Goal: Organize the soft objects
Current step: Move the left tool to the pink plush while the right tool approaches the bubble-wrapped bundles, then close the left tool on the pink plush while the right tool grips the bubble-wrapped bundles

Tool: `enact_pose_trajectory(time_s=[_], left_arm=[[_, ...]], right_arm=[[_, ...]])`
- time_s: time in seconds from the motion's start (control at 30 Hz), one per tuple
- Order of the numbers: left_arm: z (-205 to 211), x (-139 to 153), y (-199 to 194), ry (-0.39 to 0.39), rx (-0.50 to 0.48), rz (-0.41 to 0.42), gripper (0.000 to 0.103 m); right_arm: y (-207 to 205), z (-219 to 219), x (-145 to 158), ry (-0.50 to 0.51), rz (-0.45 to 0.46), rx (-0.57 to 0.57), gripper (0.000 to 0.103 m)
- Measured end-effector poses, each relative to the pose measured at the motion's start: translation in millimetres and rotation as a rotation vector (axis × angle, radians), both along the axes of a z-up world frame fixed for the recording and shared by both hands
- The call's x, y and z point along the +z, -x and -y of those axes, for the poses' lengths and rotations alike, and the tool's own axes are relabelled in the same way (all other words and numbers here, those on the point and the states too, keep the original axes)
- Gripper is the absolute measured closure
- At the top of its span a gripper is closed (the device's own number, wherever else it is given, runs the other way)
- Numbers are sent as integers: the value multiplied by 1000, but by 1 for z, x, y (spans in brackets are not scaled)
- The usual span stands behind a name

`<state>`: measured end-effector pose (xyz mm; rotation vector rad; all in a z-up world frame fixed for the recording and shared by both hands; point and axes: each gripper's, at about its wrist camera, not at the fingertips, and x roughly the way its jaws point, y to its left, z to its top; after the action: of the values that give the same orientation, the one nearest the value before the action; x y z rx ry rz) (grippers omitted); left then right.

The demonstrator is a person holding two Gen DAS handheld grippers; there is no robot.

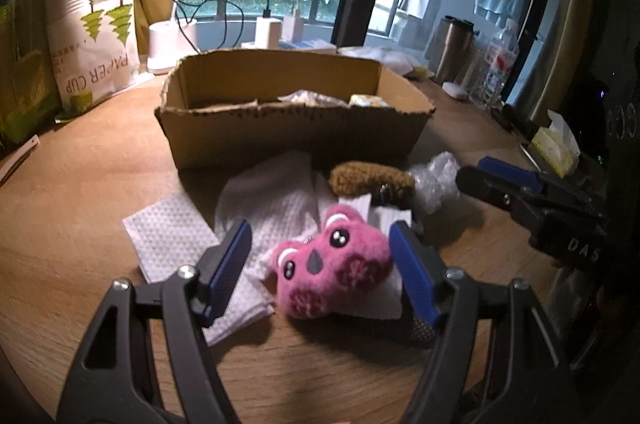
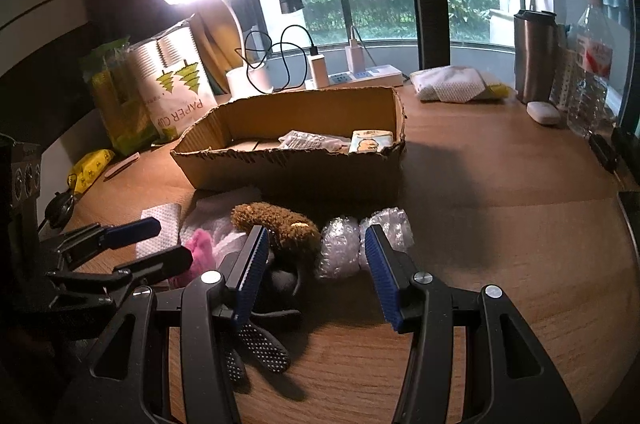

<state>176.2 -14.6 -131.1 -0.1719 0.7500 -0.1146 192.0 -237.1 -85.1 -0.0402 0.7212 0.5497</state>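
Observation:
A pink plush toy [image 1: 332, 266] lies on white paper towels [image 1: 276, 208] in front of an open cardboard box [image 1: 296, 136]. My left gripper [image 1: 320, 264] is open with its blue pads on either side of the plush, not closed on it. A brown fuzzy toy [image 2: 276, 224] and a roll of bubble wrap [image 2: 360, 240] lie beside it. My right gripper [image 2: 316, 264] is open, hovering just before the bubble wrap and the brown toy. The box [image 2: 296, 164] holds a small packet and a yellow tissue pack.
A paper cup sleeve [image 1: 100, 32] and green packs stand at the left. A white lamp base [image 1: 168, 44], chargers, a steel tumbler [image 2: 534, 56] and a water bottle [image 2: 592, 64] line the back. A black dotted glove [image 2: 260, 344] lies near my right gripper.

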Motion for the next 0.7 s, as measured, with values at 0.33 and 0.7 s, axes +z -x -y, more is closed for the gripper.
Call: enact_pose_trajectory(time_s=[0.33, 0.7], left_arm=[[5, -17, -7, 14, -2, -59, 30], [4, -17, -10, 30, -30, -54, 32]], right_arm=[[-3, 8, -7, -6, -13, -18, 50], [-25, 16, -21, 5, -49, -68, 34]])
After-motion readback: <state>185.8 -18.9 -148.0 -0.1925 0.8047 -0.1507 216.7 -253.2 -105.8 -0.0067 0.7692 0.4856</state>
